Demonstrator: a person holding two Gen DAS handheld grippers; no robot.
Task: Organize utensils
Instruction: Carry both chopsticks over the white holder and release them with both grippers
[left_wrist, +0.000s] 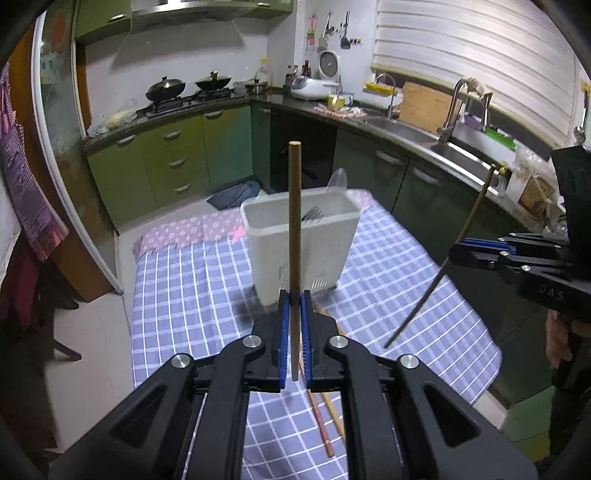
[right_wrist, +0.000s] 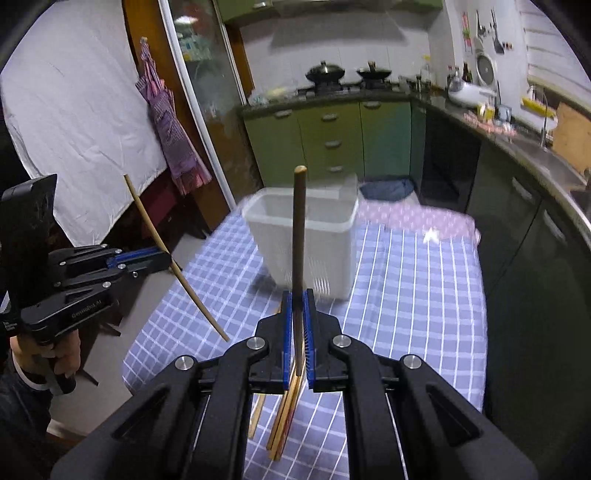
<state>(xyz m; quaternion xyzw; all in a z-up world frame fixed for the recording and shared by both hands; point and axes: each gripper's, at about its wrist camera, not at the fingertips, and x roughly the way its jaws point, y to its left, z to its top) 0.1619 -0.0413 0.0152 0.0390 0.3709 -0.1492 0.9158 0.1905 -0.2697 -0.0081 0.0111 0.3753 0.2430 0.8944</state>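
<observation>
My left gripper (left_wrist: 294, 295) is shut on a wooden chopstick (left_wrist: 294, 221) that stands upright in front of the white utensil holder (left_wrist: 295, 243). It also shows in the right wrist view (right_wrist: 162, 258), with its chopstick (right_wrist: 177, 258) slanted. My right gripper (right_wrist: 298, 295) is shut on a darker chopstick (right_wrist: 298, 229), also upright, before the utensil holder (right_wrist: 306, 240). The right gripper shows in the left wrist view (left_wrist: 458, 254) with its chopstick (left_wrist: 443, 266) tilted. Both are held above the checked tablecloth (left_wrist: 192, 295). Loose chopsticks (left_wrist: 325, 424) lie on the cloth under the grippers. Dark utensils sit inside the holder.
The table stands in a kitchen with green cabinets (left_wrist: 177, 162) behind and a sink counter (left_wrist: 424, 136) to the right. A pink cloth (right_wrist: 413, 218) covers the table's far end. More loose chopsticks (right_wrist: 284, 417) lie near the front edge.
</observation>
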